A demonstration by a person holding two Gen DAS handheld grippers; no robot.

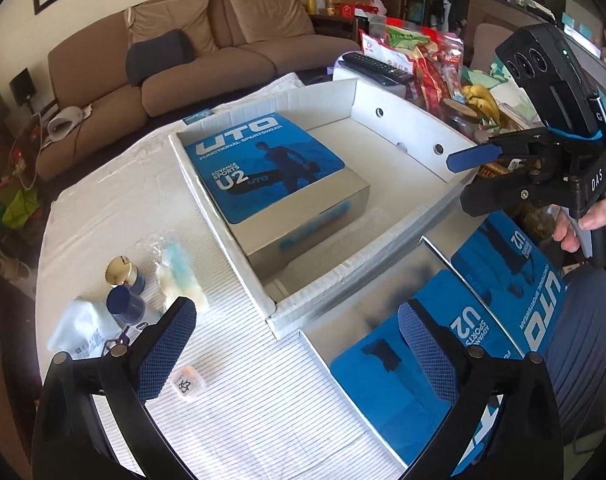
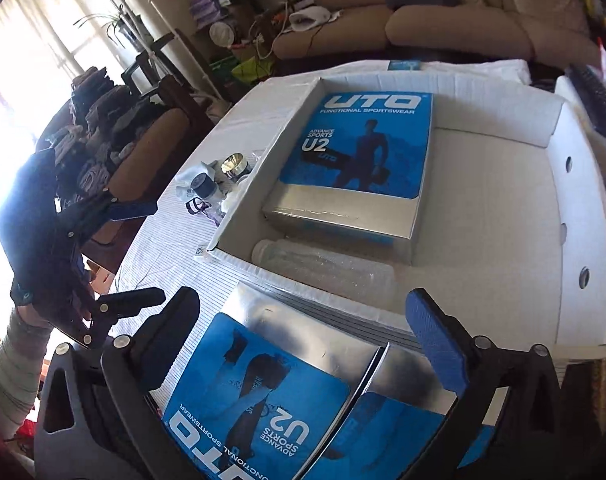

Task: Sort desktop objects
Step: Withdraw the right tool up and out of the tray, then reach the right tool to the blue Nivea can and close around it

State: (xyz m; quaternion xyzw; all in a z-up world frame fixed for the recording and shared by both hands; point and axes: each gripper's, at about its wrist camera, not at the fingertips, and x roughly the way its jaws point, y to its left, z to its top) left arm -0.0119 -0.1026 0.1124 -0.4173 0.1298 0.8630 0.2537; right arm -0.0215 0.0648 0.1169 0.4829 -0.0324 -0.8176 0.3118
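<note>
At the far left of the table lay the small clutter (image 1: 131, 300): a gold-lidded jar (image 1: 122, 271), a blue-capped jar (image 1: 123, 304), a soft plastic packet (image 1: 179, 276) and a cloth (image 1: 79, 328), bunched close together and near the left wall of the tray; a tiny wrapped piece (image 1: 187, 384) lay alone on the striped cloth (image 1: 239, 400), nearer the camera. The left gripper (image 1: 299, 352) hung above this stretch with its jaws spread wide and nothing between them; the risk there, I judge, was that wide jaws coming down on so tight a bunch would knock a jar over or drag the limp packet rather than lift one thing cleanly.

Further right stood the white tray (image 1: 327, 276), shallow-walled and open-topped; one UTO box (image 1: 271, 168) lay flat against its left wall, blue and silver, glossy, printed side up; a clear bottle (image 2: 323, 264) lay on its side just in front of that box; the right half of the tray was bare.

Right again, outside the near wall, two more UTO boxes (image 2: 263, 392) lay side by side, touching; the right gripper (image 2: 303, 340) hovered over them, jaws likewise fully parted and empty; the slick card could slip from the pads, and a box swung in carelessly might, I think, catch the near wall or roll the bottle.
</note>
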